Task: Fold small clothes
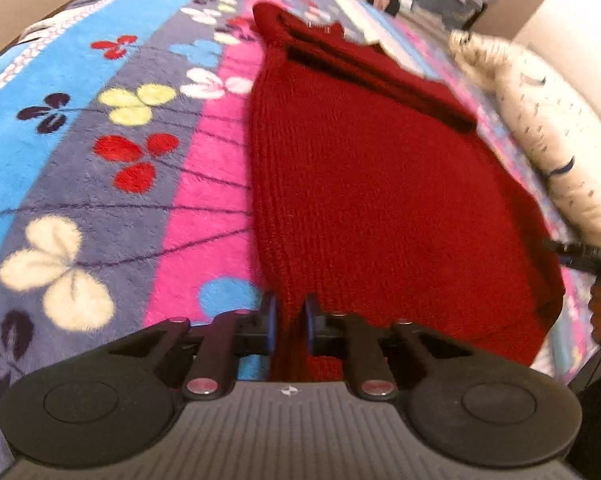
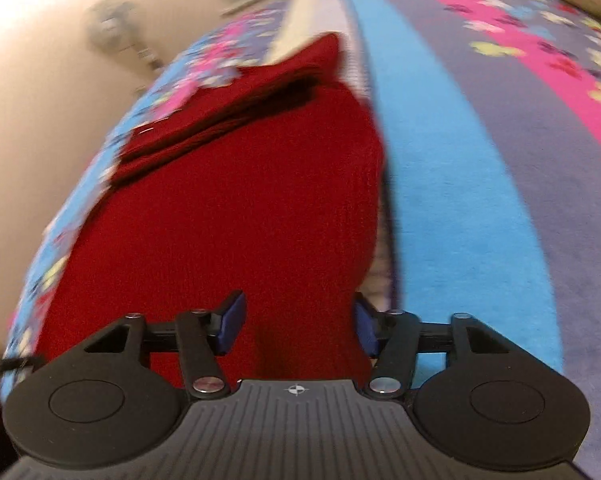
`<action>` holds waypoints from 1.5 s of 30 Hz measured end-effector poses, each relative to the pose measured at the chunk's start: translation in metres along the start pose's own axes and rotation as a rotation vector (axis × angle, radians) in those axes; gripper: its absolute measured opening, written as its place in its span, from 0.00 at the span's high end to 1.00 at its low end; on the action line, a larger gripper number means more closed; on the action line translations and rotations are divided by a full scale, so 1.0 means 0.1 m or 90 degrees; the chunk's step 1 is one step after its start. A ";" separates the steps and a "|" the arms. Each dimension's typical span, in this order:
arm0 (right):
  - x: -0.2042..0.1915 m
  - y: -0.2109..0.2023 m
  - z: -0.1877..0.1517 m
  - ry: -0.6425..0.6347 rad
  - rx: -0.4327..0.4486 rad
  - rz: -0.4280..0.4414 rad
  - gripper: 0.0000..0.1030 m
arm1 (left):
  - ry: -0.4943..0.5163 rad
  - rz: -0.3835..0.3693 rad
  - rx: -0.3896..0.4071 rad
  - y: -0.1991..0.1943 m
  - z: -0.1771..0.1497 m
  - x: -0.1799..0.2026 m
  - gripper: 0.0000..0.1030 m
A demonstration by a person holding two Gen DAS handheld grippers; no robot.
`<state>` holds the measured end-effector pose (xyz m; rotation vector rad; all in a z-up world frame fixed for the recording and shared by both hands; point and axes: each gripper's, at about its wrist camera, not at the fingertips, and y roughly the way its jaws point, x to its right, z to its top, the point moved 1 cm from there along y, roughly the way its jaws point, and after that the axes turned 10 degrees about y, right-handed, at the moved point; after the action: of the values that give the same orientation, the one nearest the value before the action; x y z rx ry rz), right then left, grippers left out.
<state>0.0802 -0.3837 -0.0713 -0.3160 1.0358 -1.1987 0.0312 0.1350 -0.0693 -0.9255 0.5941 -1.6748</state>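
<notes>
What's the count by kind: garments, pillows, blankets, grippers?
Red knit garment: 1
White speckled pillow: 1
Floral striped blanket: 1
Grippers: 2, left gripper pinched on the garment's edge, right gripper wider, with fabric between its fingers
Total: 5
</notes>
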 end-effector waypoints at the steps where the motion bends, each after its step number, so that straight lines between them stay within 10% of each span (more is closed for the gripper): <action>1: -0.02 -0.08 0.00 -0.007 0.005 0.023 0.58 | -0.014 -0.017 0.021 -0.08 -0.02 -0.02 0.87; 5: 0.06 -0.48 -0.01 0.035 0.003 0.147 0.72 | -0.041 -0.052 0.070 -0.27 -0.06 -0.01 0.87; 13: 0.15 -0.38 -0.12 -0.034 0.033 -0.086 0.51 | -0.034 0.024 0.045 -0.06 -0.05 0.00 0.68; 23: 0.10 0.04 -0.21 -0.087 -0.029 -0.156 0.33 | 0.010 0.042 0.032 0.09 -0.09 0.07 0.67; 27: -0.02 0.04 -0.25 -0.112 -0.033 -0.131 0.75 | 0.057 0.060 0.041 0.14 -0.08 0.16 0.78; 39: 0.15 -0.39 -0.27 -0.028 -0.001 -0.172 0.79 | 0.012 0.010 0.107 -0.25 -0.08 0.10 0.86; 42: 0.15 -0.29 -0.34 -0.059 -0.018 -0.193 0.73 | 0.008 0.029 0.056 -0.05 -0.08 0.10 0.62; 45: 0.18 -0.24 -0.31 -0.044 -0.006 -0.205 0.47 | 0.024 0.046 0.039 0.09 -0.10 0.13 0.60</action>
<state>0.0407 -0.3989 -0.0803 -0.5433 0.9528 -1.4608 0.0270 0.1190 -0.0784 -0.8201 0.5915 -1.6394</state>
